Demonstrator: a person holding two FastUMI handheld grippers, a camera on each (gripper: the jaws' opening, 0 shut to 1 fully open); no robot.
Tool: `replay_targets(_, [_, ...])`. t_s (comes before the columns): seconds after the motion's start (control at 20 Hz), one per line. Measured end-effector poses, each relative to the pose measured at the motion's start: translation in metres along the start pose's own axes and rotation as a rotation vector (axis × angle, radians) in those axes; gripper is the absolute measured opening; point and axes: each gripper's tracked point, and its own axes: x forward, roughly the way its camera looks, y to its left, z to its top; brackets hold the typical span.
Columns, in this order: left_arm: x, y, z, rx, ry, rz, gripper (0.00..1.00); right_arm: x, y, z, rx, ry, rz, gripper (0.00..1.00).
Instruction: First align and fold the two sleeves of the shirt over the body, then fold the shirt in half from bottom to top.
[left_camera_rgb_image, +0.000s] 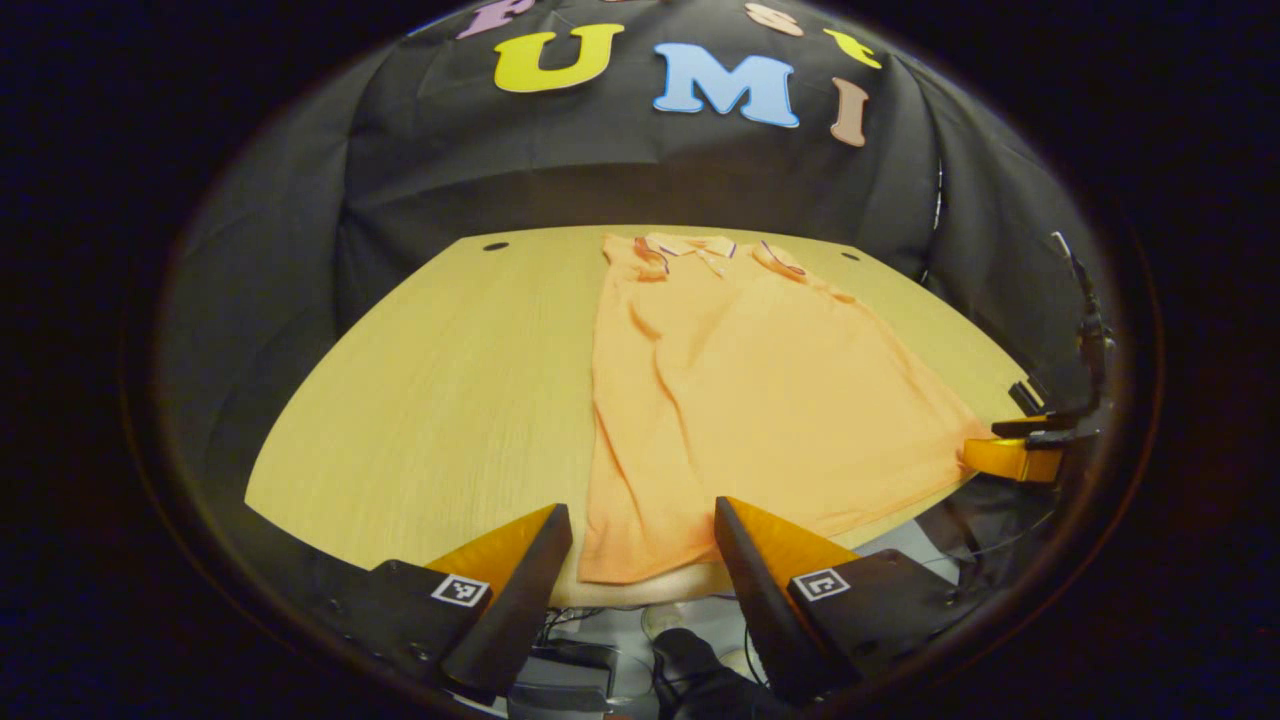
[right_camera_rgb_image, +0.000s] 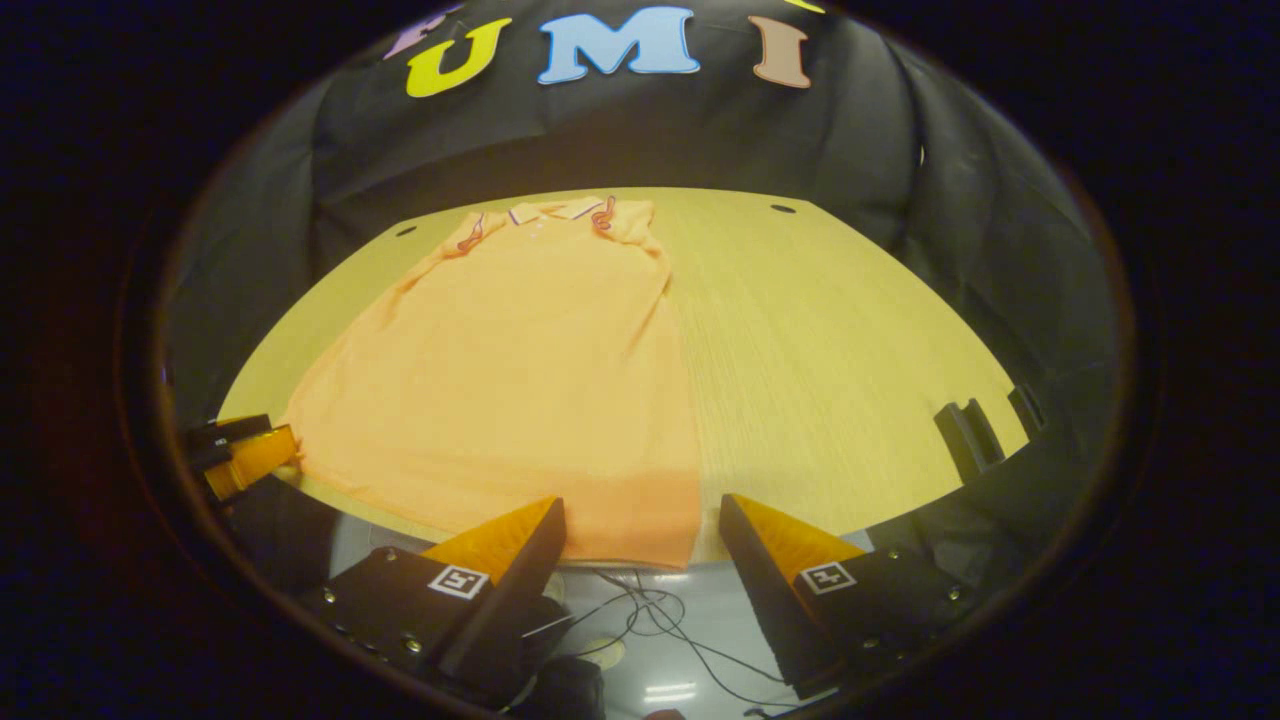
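An orange polo shirt (left_camera_rgb_image: 740, 400) lies flat on the wooden table (left_camera_rgb_image: 450, 380), collar at the far end, both sleeves lying folded in over the body. Its hem reaches the table's front edge. My left gripper (left_camera_rgb_image: 640, 510) is open, its fingers standing either side of the hem's left corner. In the right gripper view the shirt (right_camera_rgb_image: 510, 380) spreads to the left, and my right gripper (right_camera_rgb_image: 640, 502) is open around the hem's right corner. Each gripper also appears in the other's view, the right gripper (left_camera_rgb_image: 1020, 455) and the left gripper (right_camera_rgb_image: 245, 455), low at the front edge.
Bare table (right_camera_rgb_image: 830, 350) stretches to either side of the shirt. Black brackets (right_camera_rgb_image: 965, 435) stick up at the table's right front edge. Small round holes (left_camera_rgb_image: 495, 245) mark the far corners. Loose cables (right_camera_rgb_image: 650, 610) lie on the floor below the front edge.
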Motion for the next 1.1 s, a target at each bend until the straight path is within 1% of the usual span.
replay_targets(0.2, [0.005, -0.004, -0.005, 0.065, -0.009, 0.015, 0.94, 0.001, 0.001, 0.000, 0.011, -0.013, 0.006, 0.97])
replay_targets(0.3, [0.005, -0.004, -0.004, 0.062, -0.009, 0.018, 0.95, 0.001, 0.001, -0.001, 0.007, -0.024, 0.006, 0.97])
replay_targets(0.35, [0.007, -0.002, -0.004, 0.063, -0.005, 0.028, 0.92, 0.001, 0.002, -0.001, 0.007, -0.030, 0.009, 0.97])
replay_targets(0.4, [0.007, -0.005, -0.003, 0.065, -0.006, 0.022, 0.91, -0.001, 0.003, 0.000, 0.007, -0.030, 0.011, 0.96])
replay_targets(0.45, [0.007, -0.007, -0.002, 0.072, -0.005, 0.021, 0.82, 0.000, 0.004, -0.002, 0.006, -0.032, 0.016, 0.90])
replay_targets(0.5, [0.008, -0.013, -0.004, 0.082, -0.006, 0.007, 0.77, 0.000, 0.006, -0.002, 0.002, -0.030, 0.020, 0.84])
replay_targets(0.55, [0.008, -0.017, -0.004, 0.094, -0.005, 0.001, 0.66, 0.001, 0.007, -0.002, -0.007, -0.028, 0.022, 0.75])
replay_targets(0.6, [0.009, -0.023, -0.003, 0.106, -0.007, -0.010, 0.54, 0.000, 0.009, -0.001, -0.012, -0.027, 0.041, 0.75])
replay_targets(0.65, [0.009, -0.027, -0.004, 0.118, -0.007, -0.015, 0.43, 0.001, 0.009, -0.002, 0.016, -0.024, 0.035, 0.53])
replay_targets(0.7, [0.010, -0.029, -0.005, 0.133, -0.008, -0.018, 0.34, 0.002, 0.010, -0.001, 0.042, -0.026, 0.036, 0.31])
replay_targets(0.75, [0.010, -0.031, -0.005, 0.144, -0.007, -0.016, 0.24, 0.001, 0.010, -0.002, 0.052, -0.022, 0.040, 0.30])
replay_targets(0.8, [0.010, -0.031, -0.004, 0.147, -0.003, -0.011, 0.18, 0.002, 0.007, -0.002, 0.049, -0.018, 0.031, 0.30])
replay_targets(0.85, [0.010, -0.031, -0.004, 0.148, -0.001, -0.010, 0.17, -0.001, 0.008, -0.004, 0.094, -0.013, 0.036, 0.18])
replay_targets(0.9, [0.011, -0.030, -0.003, 0.130, 0.006, -0.001, 0.16, -0.001, 0.010, -0.002, 0.123, -0.002, 0.060, 0.05])
replay_targets(0.95, [0.011, -0.029, -0.001, 0.117, 0.010, 0.000, 0.08, 0.000, 0.012, -0.003, 0.149, 0.005, 0.079, 0.05])
replay_targets(1.1, [0.009, -0.030, 0.002, 0.107, 0.030, 0.008, 0.07, -0.002, 0.010, 0.003, 0.193, 0.015, 0.107, 0.05])
